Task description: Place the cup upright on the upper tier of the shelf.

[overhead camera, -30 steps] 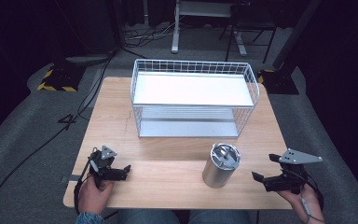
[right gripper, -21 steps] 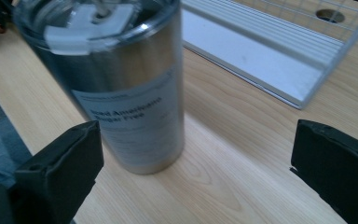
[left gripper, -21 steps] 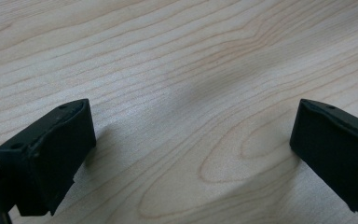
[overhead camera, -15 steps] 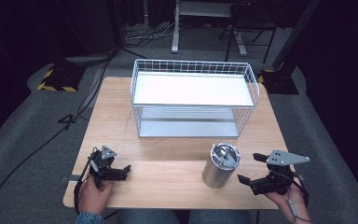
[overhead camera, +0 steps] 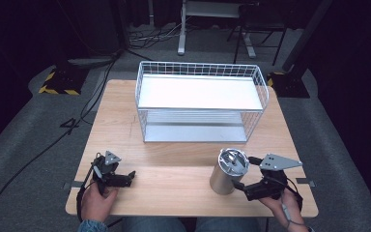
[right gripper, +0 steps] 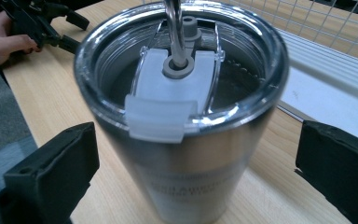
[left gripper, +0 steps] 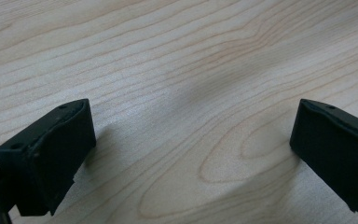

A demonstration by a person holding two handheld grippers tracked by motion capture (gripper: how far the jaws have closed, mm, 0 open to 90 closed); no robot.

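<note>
- My right gripper has jaws spread either side of the steel tumbler, not touching it.
- Right gripper view: clear lid with a sliding tab, unreadable from above.
- Tumbler stands upright near the table front edge, before the wire basket.
- My left gripper: jaws spread over bare wood grain.

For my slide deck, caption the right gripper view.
Open right gripper straddles a steel tumbler beside the wire basket.
</note>
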